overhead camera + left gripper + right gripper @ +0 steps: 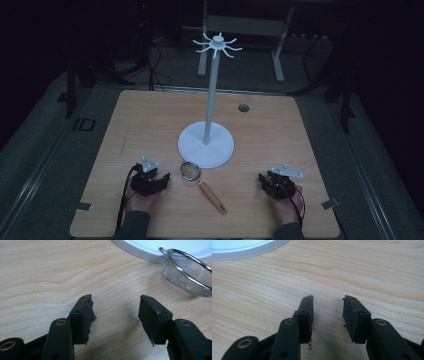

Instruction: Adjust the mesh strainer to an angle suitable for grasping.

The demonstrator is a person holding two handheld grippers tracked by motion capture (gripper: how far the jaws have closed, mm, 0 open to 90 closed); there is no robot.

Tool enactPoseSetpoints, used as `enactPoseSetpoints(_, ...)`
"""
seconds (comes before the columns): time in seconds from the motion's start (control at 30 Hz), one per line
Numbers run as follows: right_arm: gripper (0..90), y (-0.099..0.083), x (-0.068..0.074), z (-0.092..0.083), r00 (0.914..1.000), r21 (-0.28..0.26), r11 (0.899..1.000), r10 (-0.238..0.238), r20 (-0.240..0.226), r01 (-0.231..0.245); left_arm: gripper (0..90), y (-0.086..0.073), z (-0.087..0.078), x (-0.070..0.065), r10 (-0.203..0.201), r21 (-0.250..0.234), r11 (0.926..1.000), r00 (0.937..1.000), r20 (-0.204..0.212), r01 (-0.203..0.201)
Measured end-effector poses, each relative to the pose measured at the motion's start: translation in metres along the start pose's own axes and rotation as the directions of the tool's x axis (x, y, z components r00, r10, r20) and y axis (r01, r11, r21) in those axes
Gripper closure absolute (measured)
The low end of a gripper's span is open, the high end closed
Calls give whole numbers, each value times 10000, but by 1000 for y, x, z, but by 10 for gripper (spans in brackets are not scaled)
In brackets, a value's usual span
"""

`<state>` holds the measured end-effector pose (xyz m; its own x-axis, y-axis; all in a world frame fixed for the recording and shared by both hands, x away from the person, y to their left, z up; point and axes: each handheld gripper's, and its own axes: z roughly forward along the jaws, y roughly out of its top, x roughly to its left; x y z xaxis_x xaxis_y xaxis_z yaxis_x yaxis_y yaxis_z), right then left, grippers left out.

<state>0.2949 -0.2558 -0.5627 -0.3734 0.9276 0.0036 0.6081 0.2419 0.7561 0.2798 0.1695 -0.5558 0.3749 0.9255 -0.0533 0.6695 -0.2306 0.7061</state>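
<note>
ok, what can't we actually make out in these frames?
- Strainer: left gripper view's right edge cuts off the mesh bowl; its wooden handle shows in the high view.
- White hook stand: both gripper views crop it to a slice of base.
- Hooks: high view, too small and dim to count.
- Dark round spot on the table: too small to identify.
- Background: high view, lost in darkness.

We look along our right gripper, its two black jaws rising from the bottom edge with a clear gap between them and nothing held there. Beneath them runs the light wooden table top with wavy grain. In the upper left corner we see the curved rim of the round white stand base, lying well apart from the jaws.
</note>
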Motion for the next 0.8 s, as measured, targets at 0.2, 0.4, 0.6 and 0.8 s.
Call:
enactPoseSetpoints(0.2,581,-1,0,-2,9998,-139,9999,24,-203,-27,507,2,-7,-13,1227,-735,9900,9922,239,-1206)
enactPoseSetpoints(0.4,594,-1,0,-2,9999,-104,9999,75,-130,-77,546,2,-9,-18,1546,-1066,9837,9839,900,-1448)
enactPoseSetpoints(0.6,635,-1,0,-2,9996,-120,9998,141,-246,-144,630,2,-12,-21,1678,-1408,9790,9747,1478,-1473)
enactPoseSetpoints(0.8,706,-2,0,-3,9996,-276,9996,60,-280,-68,718,8,-20,-31,2305,-1933,9621,9523,2001,-1923)
